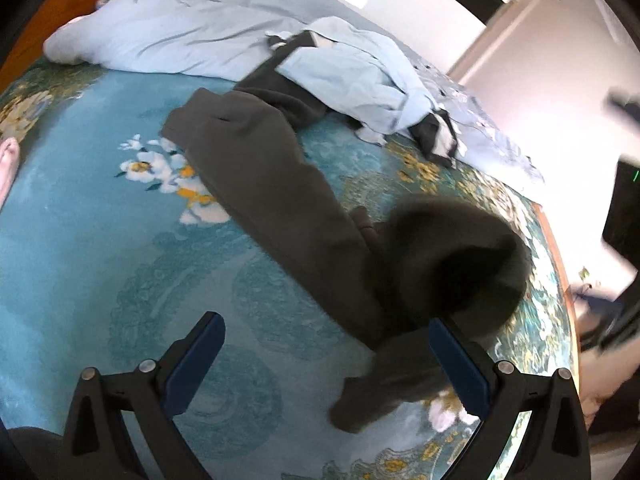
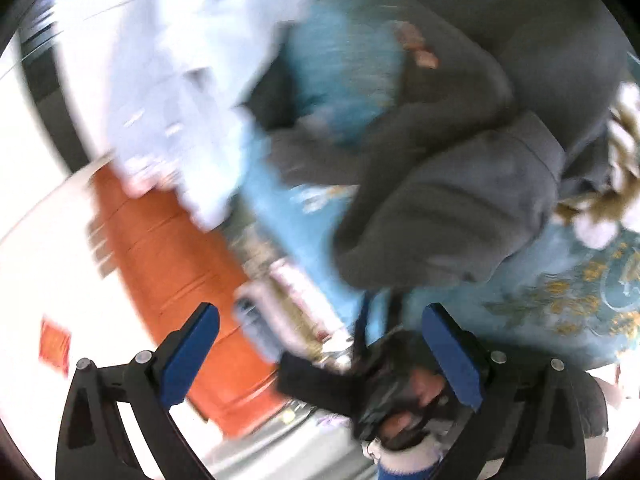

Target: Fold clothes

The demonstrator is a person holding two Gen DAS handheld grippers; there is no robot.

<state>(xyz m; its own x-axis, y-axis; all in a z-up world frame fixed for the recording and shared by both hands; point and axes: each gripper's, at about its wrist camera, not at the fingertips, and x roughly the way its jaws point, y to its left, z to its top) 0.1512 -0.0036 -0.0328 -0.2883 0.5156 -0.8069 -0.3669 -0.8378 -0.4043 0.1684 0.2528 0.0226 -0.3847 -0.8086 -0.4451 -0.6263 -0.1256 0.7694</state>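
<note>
A dark grey pair of trousers (image 1: 276, 196) lies stretched across the teal flowered bedspread (image 1: 100, 248), its lower end bunched and blurred near my left gripper's right finger. My left gripper (image 1: 326, 364) is open and empty just above the bedspread, with a grey cuff (image 1: 384, 384) lying between its fingers. My right gripper (image 2: 320, 360) is open and empty. The right wrist view is motion-blurred; the grey trousers (image 2: 460, 200) lie ahead of it on the bedspread (image 2: 560, 300).
A pale blue duvet (image 1: 180, 32) and a heap of light blue and black clothes (image 1: 360, 76) lie at the far side of the bed. The bed's orange wooden edge (image 2: 180, 260) and white floor show in the right wrist view. A bare hand (image 1: 8, 168) is at the left edge.
</note>
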